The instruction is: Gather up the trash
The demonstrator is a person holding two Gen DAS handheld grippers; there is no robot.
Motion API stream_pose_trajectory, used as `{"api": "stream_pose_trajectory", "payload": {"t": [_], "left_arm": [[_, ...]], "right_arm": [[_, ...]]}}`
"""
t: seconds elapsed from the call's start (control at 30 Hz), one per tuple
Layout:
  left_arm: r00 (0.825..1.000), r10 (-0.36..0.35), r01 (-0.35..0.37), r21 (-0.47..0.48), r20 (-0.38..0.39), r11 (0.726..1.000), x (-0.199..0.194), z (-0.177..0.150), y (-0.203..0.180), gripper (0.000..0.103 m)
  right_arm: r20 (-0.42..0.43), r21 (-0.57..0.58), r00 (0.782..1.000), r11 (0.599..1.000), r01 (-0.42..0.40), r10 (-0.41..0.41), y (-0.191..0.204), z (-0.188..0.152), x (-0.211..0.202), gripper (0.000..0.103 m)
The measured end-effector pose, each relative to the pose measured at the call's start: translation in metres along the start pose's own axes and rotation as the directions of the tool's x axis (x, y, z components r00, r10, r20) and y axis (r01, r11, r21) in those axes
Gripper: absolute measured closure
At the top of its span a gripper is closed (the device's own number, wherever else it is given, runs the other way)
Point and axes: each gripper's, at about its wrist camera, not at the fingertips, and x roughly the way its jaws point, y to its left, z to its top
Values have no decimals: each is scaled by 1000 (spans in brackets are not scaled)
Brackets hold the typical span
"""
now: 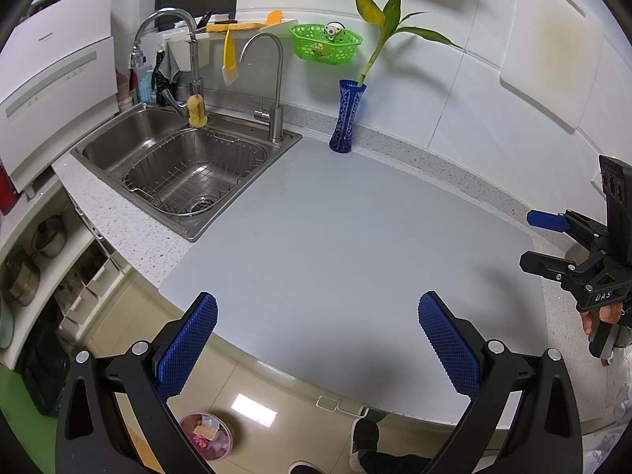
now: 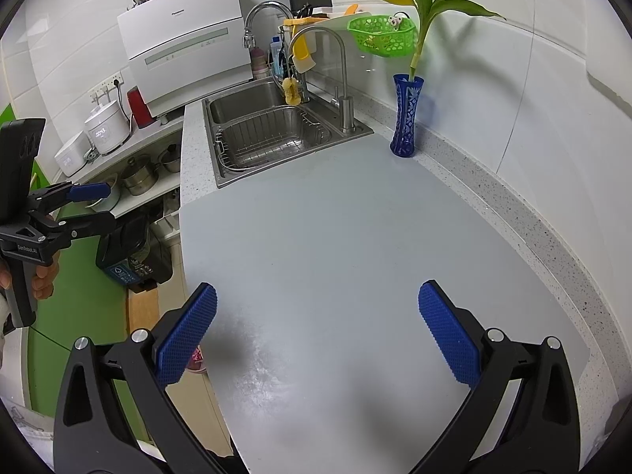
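Observation:
My left gripper (image 1: 318, 316) is open and empty, held over the front edge of the grey counter mat (image 1: 355, 229). My right gripper (image 2: 318, 316) is open and empty above the same mat (image 2: 335, 237). Each gripper shows in the other's view, the right one (image 1: 531, 241) at the right edge and the left one (image 2: 100, 203) at the left edge, both open. A pink trash bin (image 1: 207, 434) with paper scraps stands on the floor below the counter. No loose trash shows on the mat.
A steel sink (image 1: 185, 170) with a wire basket and two taps sits at the far left. A blue vase (image 1: 347, 118) with a plant stands by the wall. A green basket (image 1: 326, 43) hangs on the tiles. A white dishwasher (image 2: 185, 39) and pots lie beyond the sink.

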Motion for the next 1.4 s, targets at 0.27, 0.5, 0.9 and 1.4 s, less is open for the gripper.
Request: {"api": "stream_pose_trajectory", "payload": {"t": [0.27,0.5,0.9,1.4], "left_arm": [[1000,-2,2,1,0,1000,1,1,-2,5],[1000,-3,3,2,0,1000,1,1,-2,6],[1000,-7,7,-3,-7,1000,2,1,-1,5],[1000,-2,2,-7,-20,1000,3,-2,-1,5]], "right_arm": [[-1,0,1000,1000,2,-2,0,-1,0,3],[-2,-1,1000,1000,2,-2,-1,-1,0,3],[-2,-2,1000,1000,1,-1,-1,-1,0,3],[-6,-3,1000,1000,0,0,-5,-2,2,3]]}}
